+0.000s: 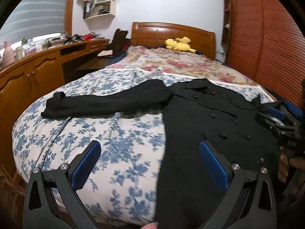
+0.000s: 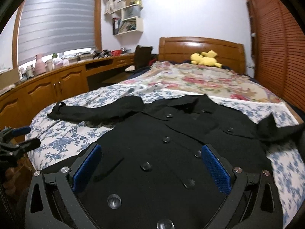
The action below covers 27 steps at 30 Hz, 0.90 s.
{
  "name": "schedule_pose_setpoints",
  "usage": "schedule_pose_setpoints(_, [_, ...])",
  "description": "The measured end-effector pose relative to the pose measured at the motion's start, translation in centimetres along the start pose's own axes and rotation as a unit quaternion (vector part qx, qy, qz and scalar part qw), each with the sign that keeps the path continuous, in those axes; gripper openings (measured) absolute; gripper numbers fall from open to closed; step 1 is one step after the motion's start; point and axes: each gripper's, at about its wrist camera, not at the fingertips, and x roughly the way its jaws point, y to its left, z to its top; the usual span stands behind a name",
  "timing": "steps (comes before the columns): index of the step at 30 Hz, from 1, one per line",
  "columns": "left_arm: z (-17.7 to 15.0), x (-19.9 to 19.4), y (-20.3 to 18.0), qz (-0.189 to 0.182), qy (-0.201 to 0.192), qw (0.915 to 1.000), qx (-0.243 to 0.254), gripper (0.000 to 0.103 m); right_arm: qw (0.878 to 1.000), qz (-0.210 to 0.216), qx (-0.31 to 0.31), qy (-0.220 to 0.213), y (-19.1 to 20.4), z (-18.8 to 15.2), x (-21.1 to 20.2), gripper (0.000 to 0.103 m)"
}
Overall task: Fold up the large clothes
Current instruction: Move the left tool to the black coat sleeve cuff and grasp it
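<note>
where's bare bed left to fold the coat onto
Bare blue-flowered sheet lies below the outstretched sleeve, left of the black coat. A narrower strip runs along the coat's right edge. The middle is covered.

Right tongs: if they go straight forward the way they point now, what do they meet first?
Probably the black coat. The open right tongs point along its buttoned front, spread on the bed; depth is unclear, so contact distance cannot be judged.
</note>
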Motion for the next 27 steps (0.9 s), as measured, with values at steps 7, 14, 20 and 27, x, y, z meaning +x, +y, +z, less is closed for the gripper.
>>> schedule_pose_setpoints(7, [1.4,3.5,4.3,0.016,0.009,0.9994,-0.03,0.103,0.997,0.054,-0.018,0.05,-0.5,1.2,4.7,0.103])
schedule_pose_setpoints(14, [3.1,8.5,8.6,0.04,0.051,0.9975,-0.028,0.086,0.991,0.088,-0.025,0.096,-2.5,-0.2,6.1,0.103])
schedule_pose_setpoints(20, [4.7,12.3,11.9,0.065,0.074,0.9937,-0.052,0.079,0.988,0.1,-0.014,0.12,-5.4,-0.1,5.5,0.103])
schedule_pose_setpoints(27, [5.8,16.1,15.6,0.077,0.104,0.9848,-0.116,0.079,0.987,0.101,-0.02,0.122,-7.1,0.3,4.1,0.103])
